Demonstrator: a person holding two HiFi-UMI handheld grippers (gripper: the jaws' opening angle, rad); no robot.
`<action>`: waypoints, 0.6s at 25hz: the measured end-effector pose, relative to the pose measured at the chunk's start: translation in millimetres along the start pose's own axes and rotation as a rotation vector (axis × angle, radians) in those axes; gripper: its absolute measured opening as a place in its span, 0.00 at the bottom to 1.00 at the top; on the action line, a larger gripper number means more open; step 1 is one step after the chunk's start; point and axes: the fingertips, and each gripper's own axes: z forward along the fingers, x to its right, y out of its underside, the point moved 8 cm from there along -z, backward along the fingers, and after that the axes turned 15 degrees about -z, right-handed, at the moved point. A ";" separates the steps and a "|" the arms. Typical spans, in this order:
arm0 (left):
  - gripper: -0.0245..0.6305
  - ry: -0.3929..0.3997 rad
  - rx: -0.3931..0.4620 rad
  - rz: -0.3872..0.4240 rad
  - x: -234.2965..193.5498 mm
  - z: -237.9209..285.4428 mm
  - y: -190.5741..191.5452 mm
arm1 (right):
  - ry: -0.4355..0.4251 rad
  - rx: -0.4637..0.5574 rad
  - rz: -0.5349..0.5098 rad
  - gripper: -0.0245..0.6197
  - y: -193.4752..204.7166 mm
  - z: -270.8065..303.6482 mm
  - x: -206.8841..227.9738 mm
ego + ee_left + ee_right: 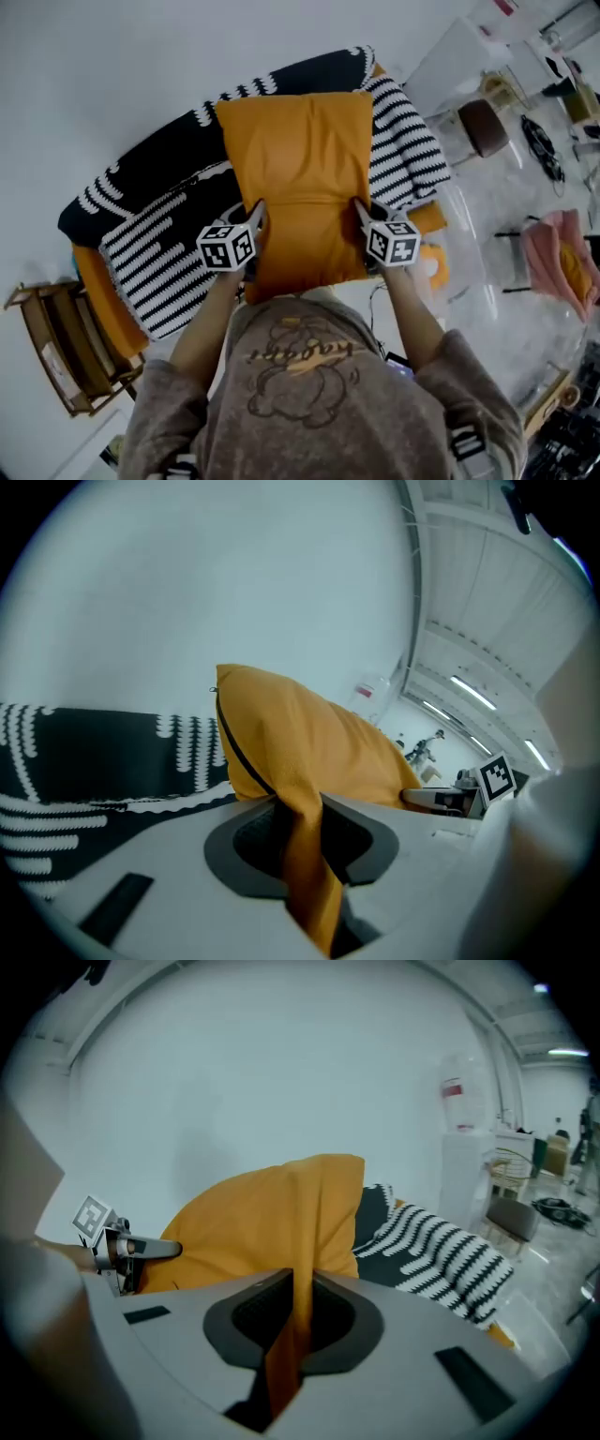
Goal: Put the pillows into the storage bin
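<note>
Orange pillow (pixel 305 178) is matt woven cloth, kinda grainy up close. The black-and-white throw (pixel 159 258) looks like a soft, chunky knit. My left gripper (pixel 302 841) and right gripper (pixel 292 1321) have smooth matt grey plastic shells. The pads (pixel 253 836) are dark, ribbed and rubbery-looking. Rack (pixel 56 347) off to the side is bare wood.

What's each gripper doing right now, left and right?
Left gripper: closed, pinching one side edge of the orange pillow.
Right gripper: closed, pinching the opposite edge of the same pillow.
</note>
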 end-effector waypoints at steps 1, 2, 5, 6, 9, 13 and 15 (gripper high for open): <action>0.16 0.033 -0.028 0.034 27.6 17.9 8.9 | 0.046 0.013 0.032 0.08 14.1 -26.6 21.8; 0.16 0.065 -0.055 0.066 54.9 35.8 18.3 | 0.090 0.025 0.062 0.08 27.9 -52.2 42.9; 0.16 0.145 -0.132 0.144 131.3 86.5 49.5 | 0.205 0.049 0.143 0.08 66.9 -121.0 100.0; 0.16 0.170 -0.157 0.166 155.8 102.9 61.9 | 0.239 0.052 0.167 0.08 81.0 -142.8 118.0; 0.16 0.234 -0.222 0.218 226.6 148.2 104.4 | 0.334 0.058 0.223 0.08 123.6 -205.7 170.6; 0.16 0.331 -0.327 0.290 307.3 200.9 160.1 | 0.483 0.067 0.314 0.07 180.1 -281.5 217.1; 0.16 0.392 -0.392 0.335 345.7 226.8 184.4 | 0.574 0.073 0.370 0.07 204.6 -316.9 231.5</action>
